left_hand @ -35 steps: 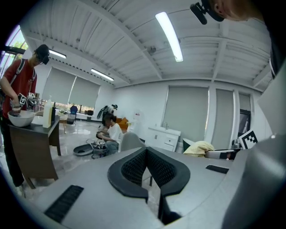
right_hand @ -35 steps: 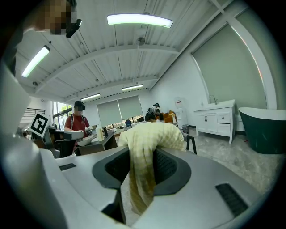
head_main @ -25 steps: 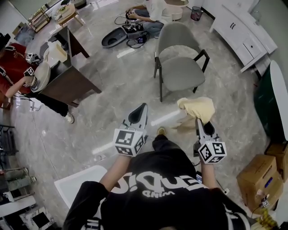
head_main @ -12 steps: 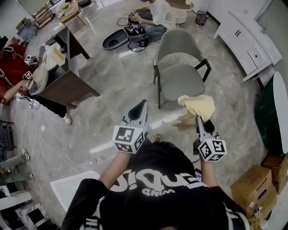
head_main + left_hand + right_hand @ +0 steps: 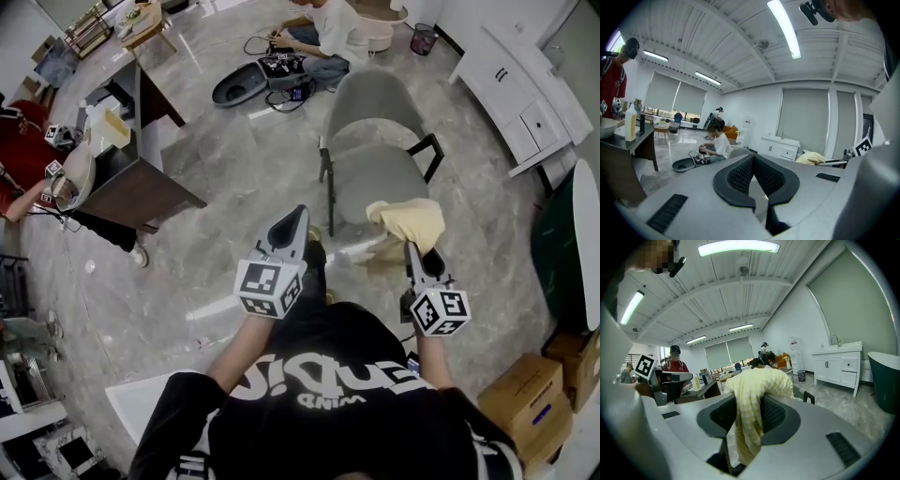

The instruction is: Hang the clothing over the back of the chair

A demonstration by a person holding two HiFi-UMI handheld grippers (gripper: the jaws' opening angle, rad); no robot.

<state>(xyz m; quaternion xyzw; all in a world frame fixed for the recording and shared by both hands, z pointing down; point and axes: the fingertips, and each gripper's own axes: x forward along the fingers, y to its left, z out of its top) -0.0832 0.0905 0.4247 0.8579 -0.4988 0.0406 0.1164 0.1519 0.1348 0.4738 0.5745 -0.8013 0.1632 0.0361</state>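
Pinching the yellow garment (image 5: 412, 221), the right gripper (image 5: 417, 255) was clamped; left gripper (image 5: 296, 221) was shut, empty. Draping needed the cloth lifted clear over the chair (image 5: 373, 89) back's top edge, balanced across 2 sides.

Clothing (image 5: 412, 218) in the right gripper (image 5: 412, 247), before the chair (image 5: 373, 141); desk (image 5: 141, 183) far left.

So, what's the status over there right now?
Right gripper: jaws shut on the yellow clothing. Left gripper: jaws shut, empty. Grey chair ahead, back bare, on far side of seat. Nothing seen blocking.
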